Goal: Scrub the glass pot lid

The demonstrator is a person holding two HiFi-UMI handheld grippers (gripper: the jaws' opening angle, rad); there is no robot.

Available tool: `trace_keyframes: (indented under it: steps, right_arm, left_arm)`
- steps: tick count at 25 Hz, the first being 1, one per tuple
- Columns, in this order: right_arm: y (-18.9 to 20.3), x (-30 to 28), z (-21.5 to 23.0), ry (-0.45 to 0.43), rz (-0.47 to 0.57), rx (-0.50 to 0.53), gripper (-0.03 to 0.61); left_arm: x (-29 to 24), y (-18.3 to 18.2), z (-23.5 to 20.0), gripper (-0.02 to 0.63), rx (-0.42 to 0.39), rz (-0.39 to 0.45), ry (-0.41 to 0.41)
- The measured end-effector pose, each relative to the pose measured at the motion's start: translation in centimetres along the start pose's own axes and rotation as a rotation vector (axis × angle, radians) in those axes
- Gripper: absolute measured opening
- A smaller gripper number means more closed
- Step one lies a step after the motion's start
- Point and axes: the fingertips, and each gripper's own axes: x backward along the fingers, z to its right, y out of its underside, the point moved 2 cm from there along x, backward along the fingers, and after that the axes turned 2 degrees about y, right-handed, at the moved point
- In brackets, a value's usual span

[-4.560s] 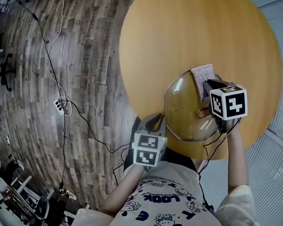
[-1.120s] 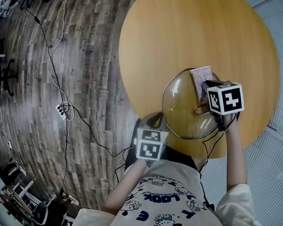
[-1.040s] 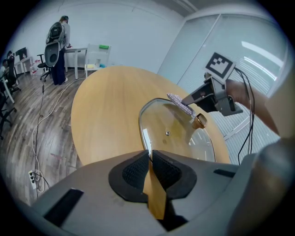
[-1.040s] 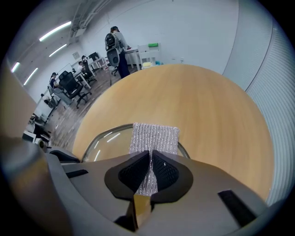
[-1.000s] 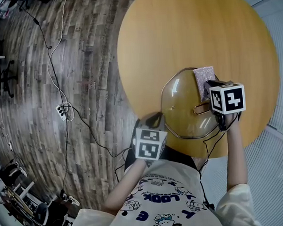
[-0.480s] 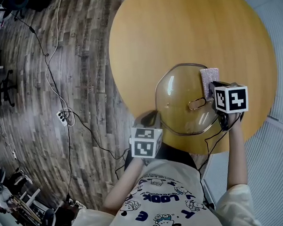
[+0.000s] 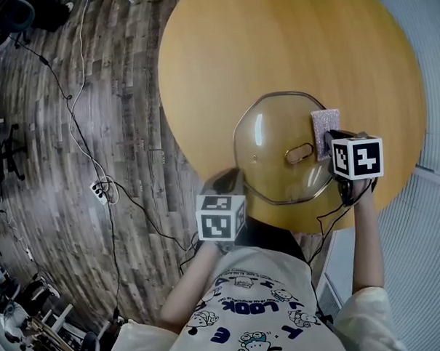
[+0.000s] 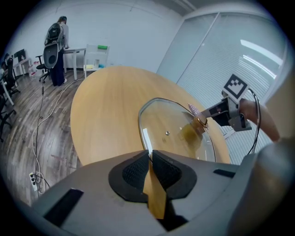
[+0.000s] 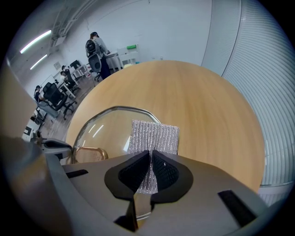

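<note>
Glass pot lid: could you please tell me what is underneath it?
Through the glass pot lid only the wooden table shows. The patch beneath the scrub pad, held by the right tool, is covered.

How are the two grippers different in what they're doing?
The left gripper pinches the rim of the glass lid; the right gripper pinches a silvery scrub pad. The left grips the lid's near edge; the right holds its pad beside the lid's handle. Both are shut.
</note>
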Motion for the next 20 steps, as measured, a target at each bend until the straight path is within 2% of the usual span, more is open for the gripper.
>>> trace_keyframes:
  steps: [20]
  right_arm:
    - [6.2, 1.4, 0.0, 0.036, -0.017, -0.084, 0.037]
  left_arm:
    - [-0.3, 0.1, -0.1, 0.031, -0.030, -0.012, 0.023]
